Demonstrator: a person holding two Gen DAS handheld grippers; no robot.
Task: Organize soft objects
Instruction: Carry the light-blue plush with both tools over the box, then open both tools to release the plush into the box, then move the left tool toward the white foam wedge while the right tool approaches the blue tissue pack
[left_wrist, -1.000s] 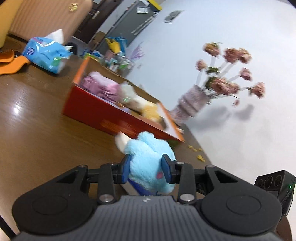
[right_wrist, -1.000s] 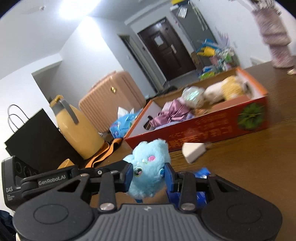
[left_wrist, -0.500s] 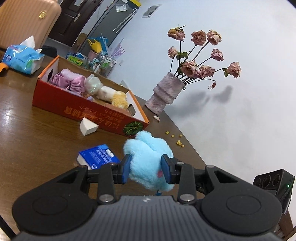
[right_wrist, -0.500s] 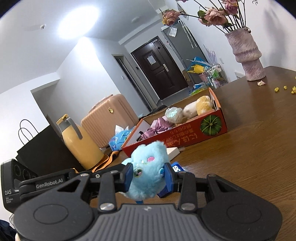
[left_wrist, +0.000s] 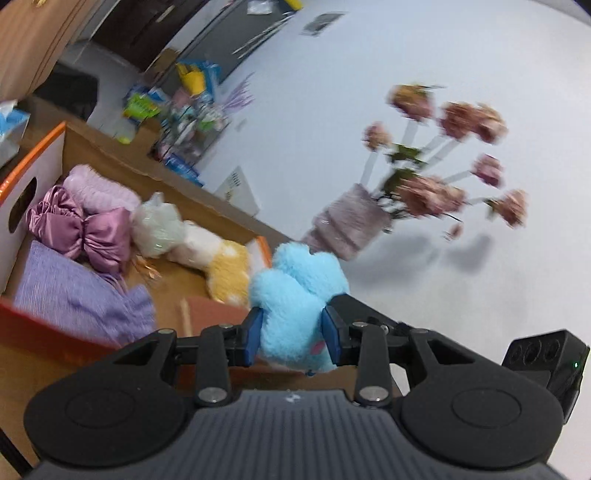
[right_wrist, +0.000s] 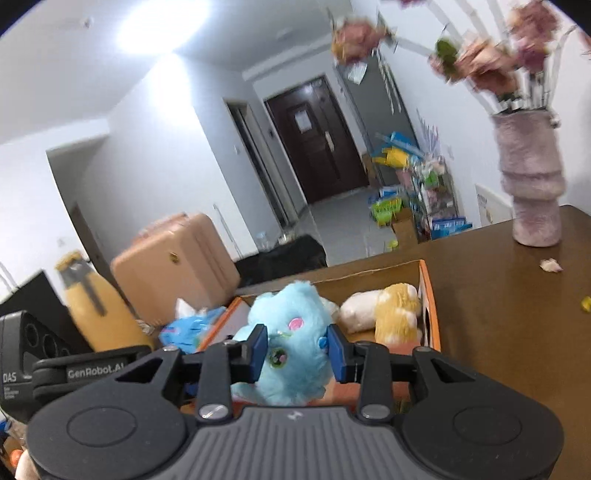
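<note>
Blue plush toy (left_wrist: 295, 295) sits nearest in both views, squeezed from two sides at once: the left tool (left_wrist: 291, 336) has its blue pads pressed into the fur of the toy's back, and the right tool (right_wrist: 297, 349) pinches its face, where a glittery eye and a pink cheek patch show between the pads. Both tools stand at a narrow opening with the toy filling the gap. The toy hangs at the near right end of the cardboard box (left_wrist: 110, 155), over its near rim rather than resting inside.

Just beyond the toy, inside the box, a yellow and cream plush (left_wrist: 218, 258) lies along the floor of the box near its right end; in the right wrist view the same plush (right_wrist: 384, 310) lies just right of the blue toy. Left of it in the left wrist view sits a white fluffy item in clear wrap (left_wrist: 159, 229), then a shiny purple bow (left_wrist: 81, 229), with a pale pink fuzzy piece (left_wrist: 99, 188) behind the bow. A lilac ribbed cloth (left_wrist: 74, 291) covers the near left part of the box and drapes toward the red outer wall.

Farther off on the brown table (right_wrist: 517, 332), a furry pink vase (right_wrist: 532, 184) of blurred dried roses stands to the right, well apart from the box. To the far left are a blue tissue pack (right_wrist: 188, 325), a yellow jug (right_wrist: 96, 314) and a peach suitcase (right_wrist: 173, 258), with a dark door (right_wrist: 317, 136) beyond.
</note>
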